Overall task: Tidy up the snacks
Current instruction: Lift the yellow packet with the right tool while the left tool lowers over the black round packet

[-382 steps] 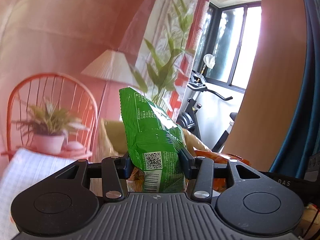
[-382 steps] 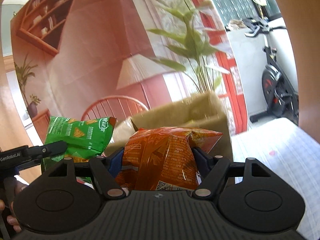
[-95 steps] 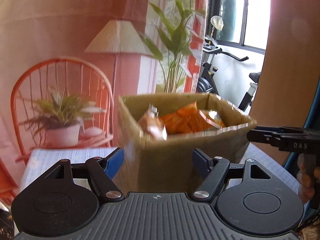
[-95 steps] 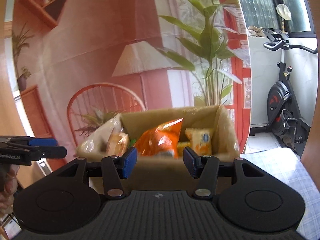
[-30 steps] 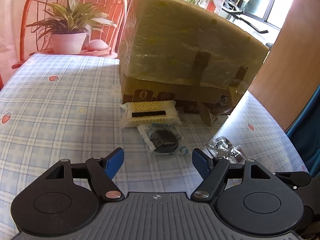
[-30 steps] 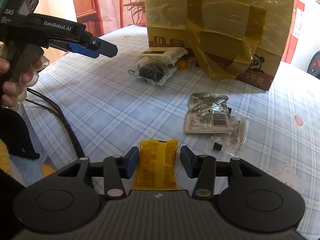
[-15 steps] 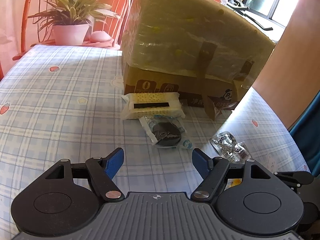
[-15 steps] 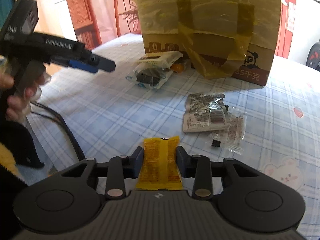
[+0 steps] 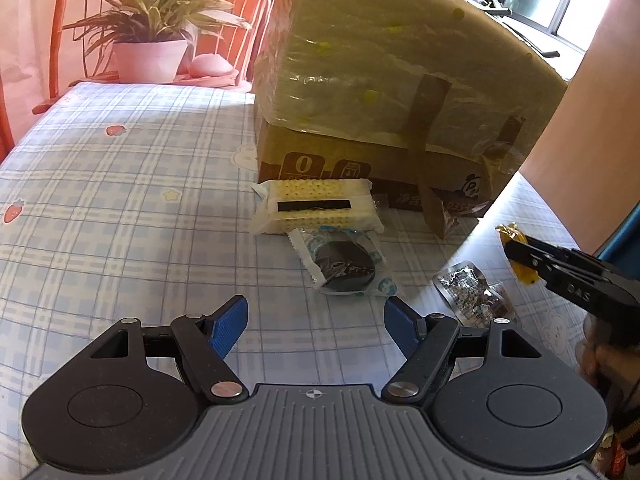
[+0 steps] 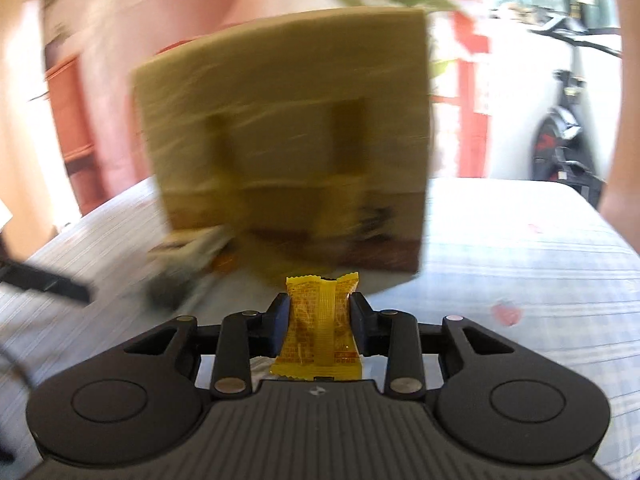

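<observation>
My right gripper (image 10: 319,320) is shut on a small yellow snack packet (image 10: 320,332) and holds it above the table, facing the taped cardboard box (image 10: 288,128); it also shows in the left wrist view (image 9: 516,252). My left gripper (image 9: 316,320) is open and empty, low over the table. Ahead of it lie a dark round cookie packet (image 9: 344,266) and a pale yellow wafer pack (image 9: 316,206) against the box (image 9: 392,76). A silver snack packet (image 9: 468,292) lies to the right.
The table has a blue checked cloth (image 9: 120,200). A potted plant (image 9: 152,40) on an orange chair stands behind the table's far left. An exercise bike (image 10: 560,136) stands at the right beyond the table.
My right gripper closed on the yellow packet and lifted it off the table, swinging up toward the box. My left gripper moved slightly forward toward the cookie packet.
</observation>
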